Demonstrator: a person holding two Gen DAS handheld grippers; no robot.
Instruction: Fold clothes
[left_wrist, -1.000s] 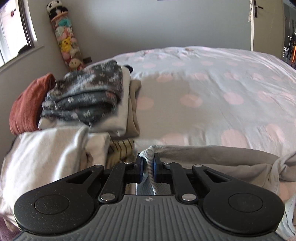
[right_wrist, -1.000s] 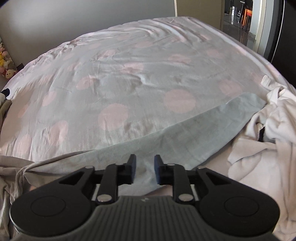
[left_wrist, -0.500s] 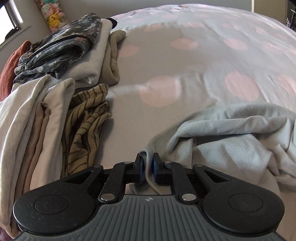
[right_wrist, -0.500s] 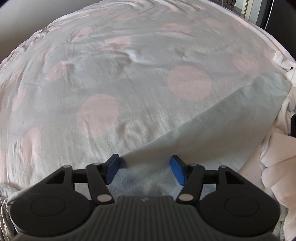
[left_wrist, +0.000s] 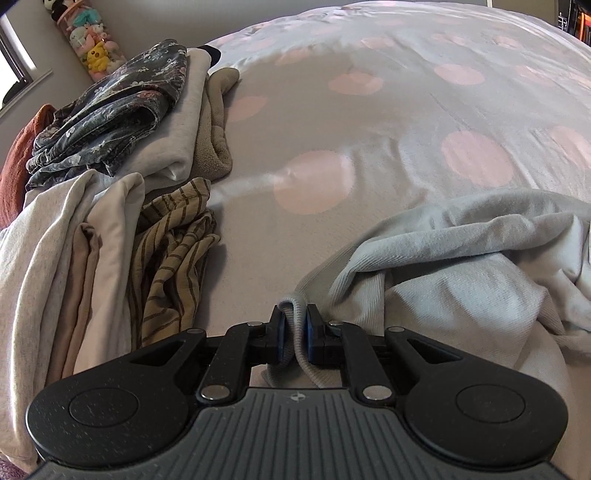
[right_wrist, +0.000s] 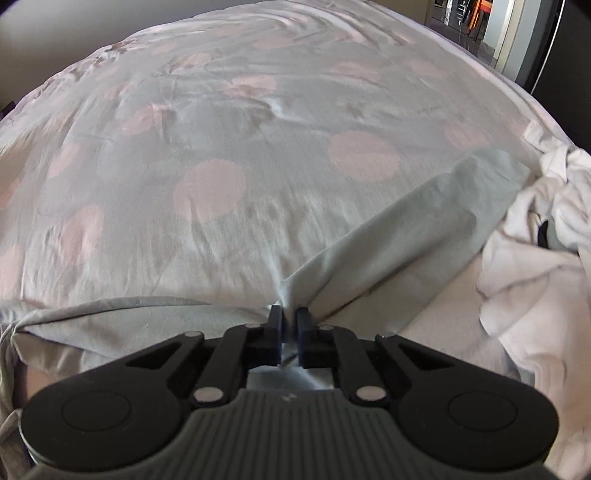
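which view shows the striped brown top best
The left wrist view. The striped brown top lies crumpled there beside the cream pile, left of the left hand-held gripper, stripes and folds plain. The right wrist view shows none of it, only the bedspread and the pale grey garment.

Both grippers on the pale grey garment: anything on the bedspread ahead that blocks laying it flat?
Nothing visible. The left gripper pinches a ribbed edge of the pale grey garment; the right gripper is closing on a fold of it. The spotted bedspread ahead is bare. The folded piles and white clothes lie off to the sides.
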